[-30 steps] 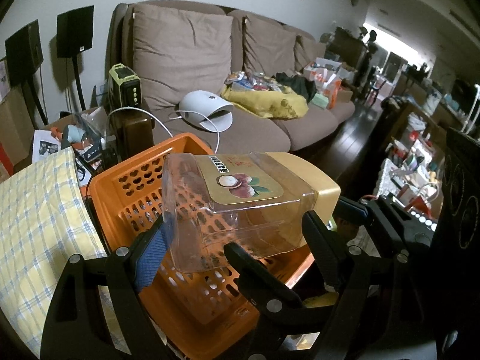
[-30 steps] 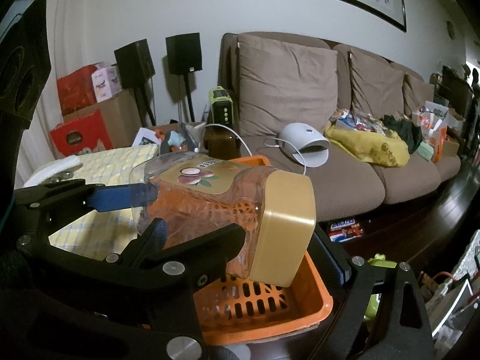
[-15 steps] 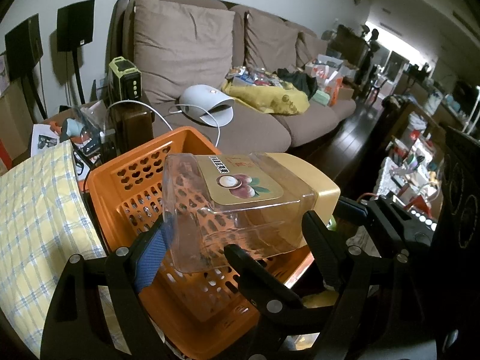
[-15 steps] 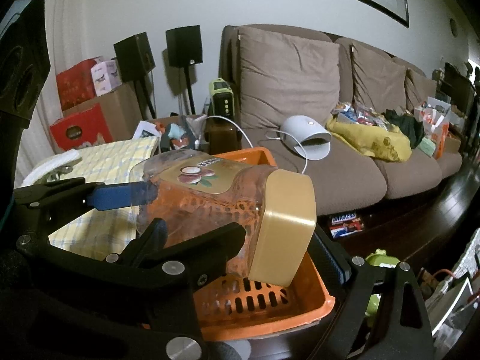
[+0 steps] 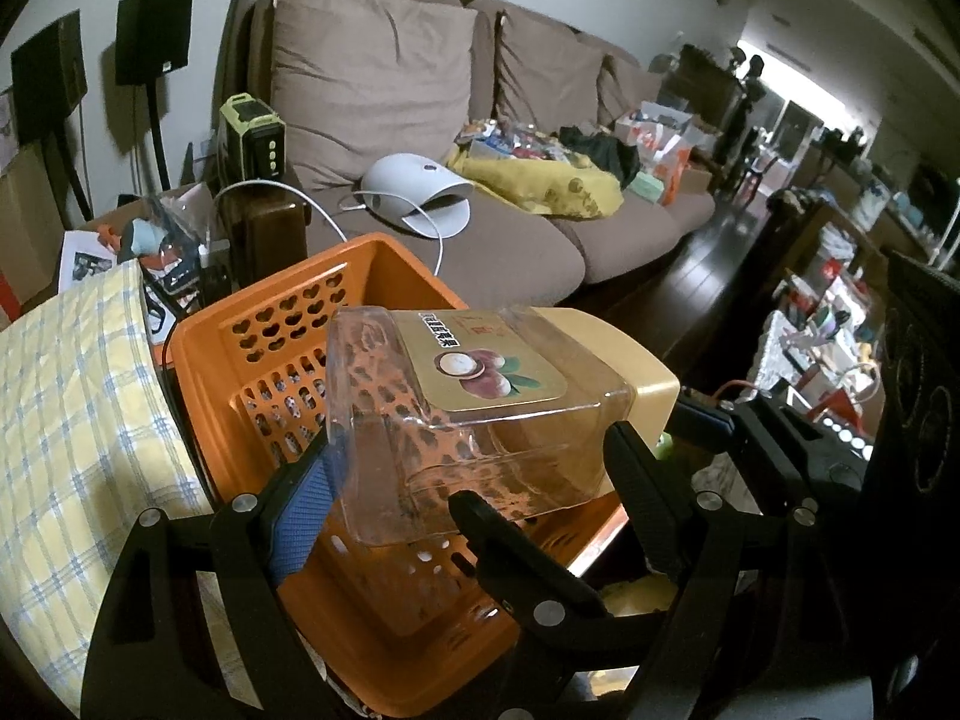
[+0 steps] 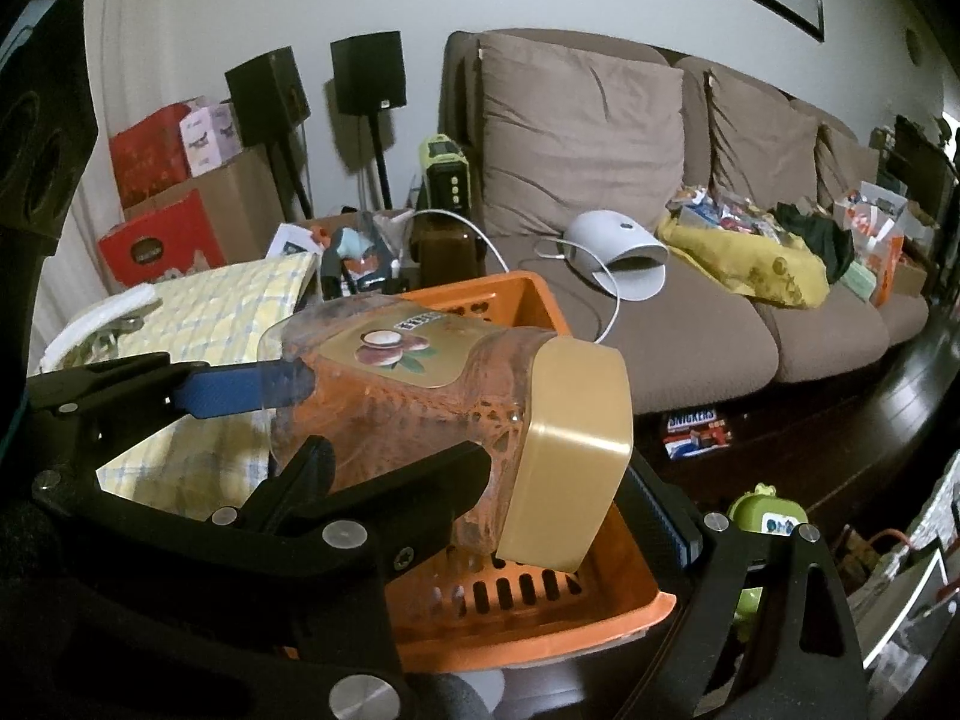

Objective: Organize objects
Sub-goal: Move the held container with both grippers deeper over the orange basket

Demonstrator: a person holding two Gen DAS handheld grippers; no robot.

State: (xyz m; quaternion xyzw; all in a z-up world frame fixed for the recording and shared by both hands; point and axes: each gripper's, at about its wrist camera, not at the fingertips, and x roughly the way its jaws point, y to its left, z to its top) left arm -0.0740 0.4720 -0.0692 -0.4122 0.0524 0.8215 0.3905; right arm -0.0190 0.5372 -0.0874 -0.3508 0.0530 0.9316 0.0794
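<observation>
We have both grippers up at the same height, crossed into each other. Left gripper point(image 5: 474, 456): jaws wide, blue pad point(image 5: 300, 498) flat against one end of the jar point(image 5: 480, 360), other finger on the far side. Right gripper point(image 6: 558, 474) comes in from the right, one finger under the body, padded finger point(image 6: 666, 516) behind the lid end. Both look clamped, but we can't confirm contact on the hidden pads.
</observation>
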